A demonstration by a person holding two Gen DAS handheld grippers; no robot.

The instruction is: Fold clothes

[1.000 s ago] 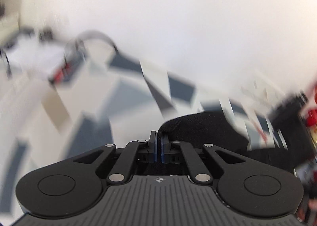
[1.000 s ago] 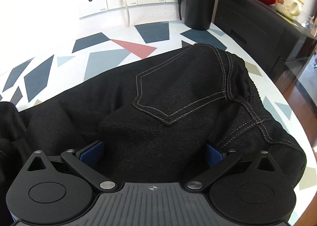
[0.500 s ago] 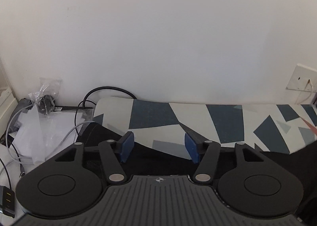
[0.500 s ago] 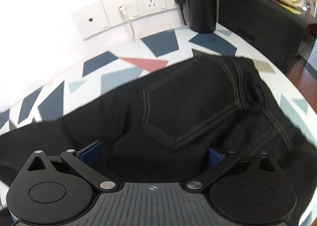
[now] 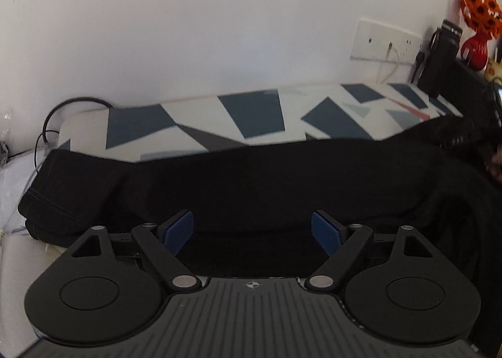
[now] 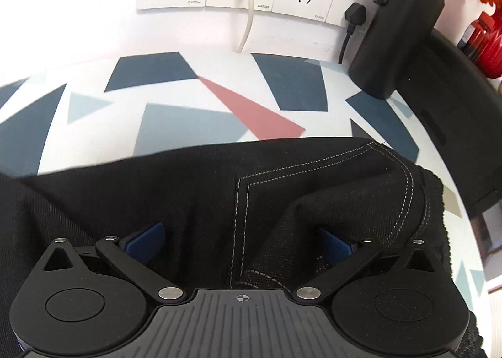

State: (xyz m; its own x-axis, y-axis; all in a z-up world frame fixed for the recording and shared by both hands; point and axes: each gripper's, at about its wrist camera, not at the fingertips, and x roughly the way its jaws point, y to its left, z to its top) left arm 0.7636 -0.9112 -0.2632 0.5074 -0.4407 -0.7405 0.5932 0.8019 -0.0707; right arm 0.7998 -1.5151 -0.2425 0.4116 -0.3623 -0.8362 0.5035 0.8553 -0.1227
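Your left gripper (image 5: 252,229) stood wide apart, holding nothing, just above the black jeans (image 5: 238,182) stretched along the patterned surface (image 5: 251,113). Your right gripper (image 6: 240,241) gaped too, straddling a raised denim fold.

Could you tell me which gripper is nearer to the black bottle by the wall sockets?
Right. The right gripper sits over the jeans with the black bottle just ahead; from the left gripper it stands far off.
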